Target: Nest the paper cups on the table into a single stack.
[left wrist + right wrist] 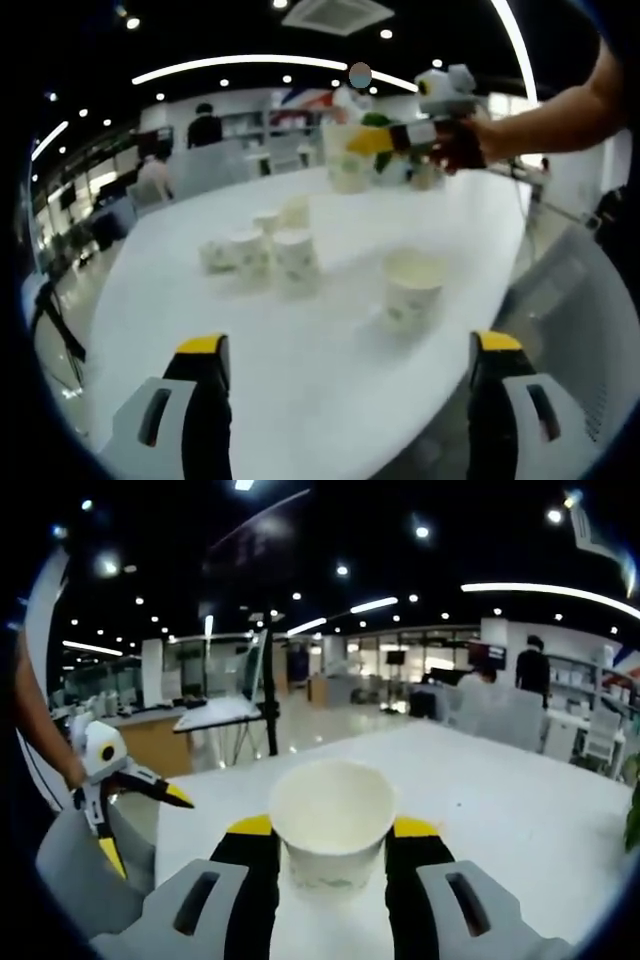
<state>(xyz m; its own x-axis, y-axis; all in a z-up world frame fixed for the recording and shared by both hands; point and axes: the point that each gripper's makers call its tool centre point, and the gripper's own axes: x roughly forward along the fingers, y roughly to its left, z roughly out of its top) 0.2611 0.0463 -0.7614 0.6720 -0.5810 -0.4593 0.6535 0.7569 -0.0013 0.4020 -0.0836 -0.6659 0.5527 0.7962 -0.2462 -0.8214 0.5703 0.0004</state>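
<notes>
Several white paper cups [262,248] stand grouped on the white table [300,370], left of centre. A single wider cup [412,288] stands apart to their right. My left gripper [350,345] is open above the near table edge, with nothing between its jaws. My right gripper [385,140] reaches in from the right over the far side of the table, with a cup [347,170] at its yellow tips. In the right gripper view, my right gripper [332,827] is shut on a white paper cup [332,820], mouth up. The left gripper [145,828] shows open at the left.
The table's rounded edge [505,290] drops off to the right, with floor beyond. Grey chairs [205,168] and seated people [205,125] are behind the far side. A green plant [632,825] stands at the right. Bare tabletop [500,810] stretches ahead of the held cup.
</notes>
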